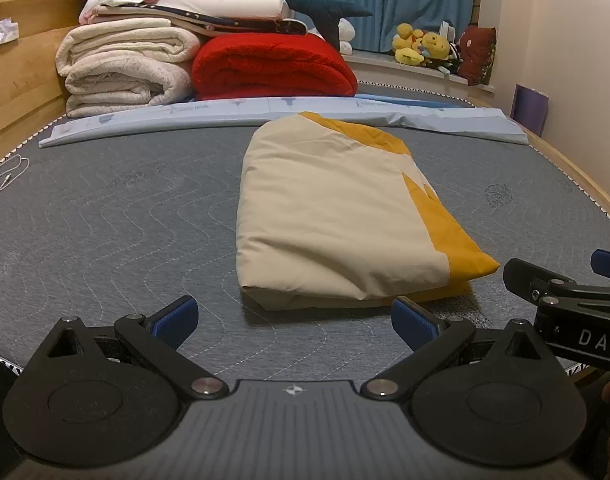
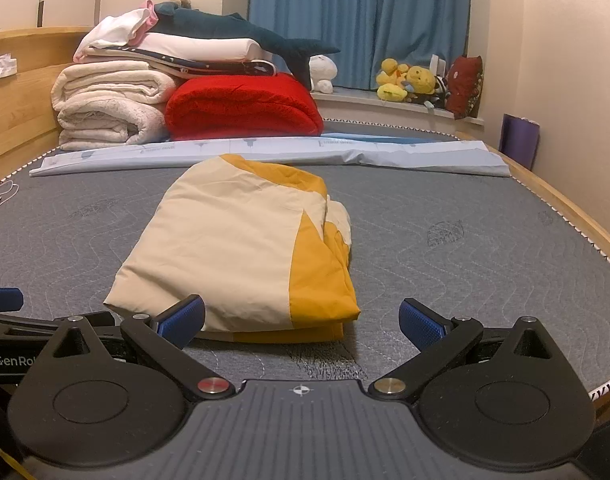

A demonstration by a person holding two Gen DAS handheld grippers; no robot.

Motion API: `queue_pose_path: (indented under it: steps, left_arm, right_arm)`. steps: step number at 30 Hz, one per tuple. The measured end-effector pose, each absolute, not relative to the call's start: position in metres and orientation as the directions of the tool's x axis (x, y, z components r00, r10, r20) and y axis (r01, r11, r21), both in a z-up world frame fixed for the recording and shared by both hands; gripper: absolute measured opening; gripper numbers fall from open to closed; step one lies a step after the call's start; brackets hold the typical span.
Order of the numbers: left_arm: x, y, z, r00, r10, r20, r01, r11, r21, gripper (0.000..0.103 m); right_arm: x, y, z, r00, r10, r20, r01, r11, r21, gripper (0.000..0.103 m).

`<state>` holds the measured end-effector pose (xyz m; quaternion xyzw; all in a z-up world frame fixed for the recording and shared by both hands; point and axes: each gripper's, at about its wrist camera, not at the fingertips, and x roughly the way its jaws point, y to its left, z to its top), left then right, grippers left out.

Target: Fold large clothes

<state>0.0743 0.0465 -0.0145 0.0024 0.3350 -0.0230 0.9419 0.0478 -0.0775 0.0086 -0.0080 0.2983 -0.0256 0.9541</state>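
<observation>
one folded cream-and-yellow garment [image 1: 337, 216] on grey mattress [image 1: 105, 220], two grippers, left gripper [image 1: 293, 318] and right gripper [image 2: 301, 320], both spread apart, empty

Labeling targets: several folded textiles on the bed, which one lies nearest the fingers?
The cream-and-yellow folded piece, alone mid-mattress just ahead of both open grippers. The red blanket, white blankets and light-blue sheet all sit farther back.

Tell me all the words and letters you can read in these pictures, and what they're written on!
"DAS", cut off by the picture's edge: white letters on the black body of the right gripper, seen from the left wrist.
"GenRo", also cut off: white letters on the black body of the left gripper, seen from the right wrist.
Small print on the light blue sheet behind the cream and yellow cloth: too blurred to read.
</observation>
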Motion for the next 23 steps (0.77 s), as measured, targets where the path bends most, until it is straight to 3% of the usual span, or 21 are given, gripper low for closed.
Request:
queue_pose_path:
  steps: [23]
  left_arm:
    - [0.0765, 0.0448, -0.0151, 0.775, -0.047, -0.63, 0.05, 0.999, -0.013, 0.103]
  right_arm:
    - [0.0496, -0.0765, 0.0055, 0.818, -0.057, -0.573, 0.052, 0.998, -0.026, 0.102]
